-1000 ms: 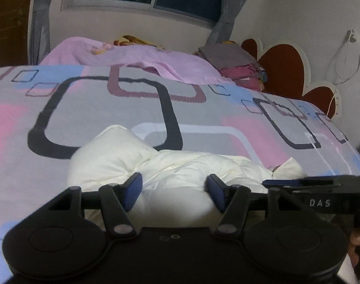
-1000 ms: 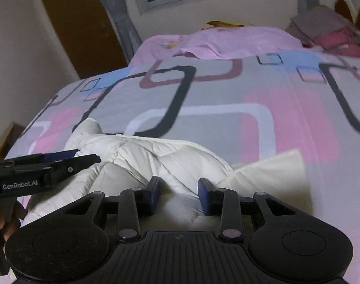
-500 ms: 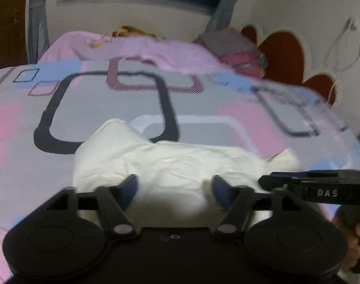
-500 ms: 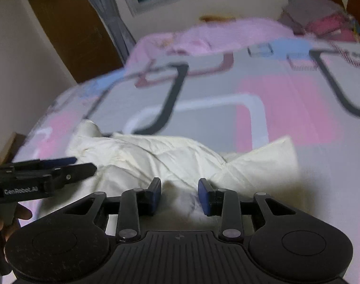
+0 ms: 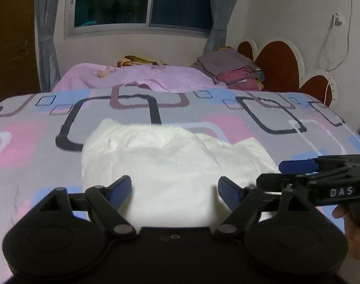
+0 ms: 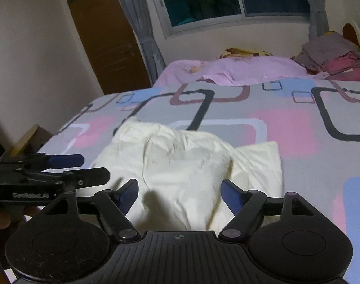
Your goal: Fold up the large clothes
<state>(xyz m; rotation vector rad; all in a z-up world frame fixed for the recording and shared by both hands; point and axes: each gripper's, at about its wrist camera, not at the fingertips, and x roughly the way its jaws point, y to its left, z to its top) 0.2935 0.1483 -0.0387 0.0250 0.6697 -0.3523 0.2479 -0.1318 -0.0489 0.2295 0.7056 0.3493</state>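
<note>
Cream garment lies bunched in a rough fold on the patterned bed, touching neither tool. Left gripper and right gripper hang above its near edge, jaws just opened wide and empty, likely having let go to take a fresh grip.

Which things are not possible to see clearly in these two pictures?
- White garment: near edge hidden behind the left hand-held gripper body, left wrist view; its type is unclear.
- Folded stack: cut by the right edge, right wrist view.
- Yellow item: mostly hidden behind the pink blanket.
</note>
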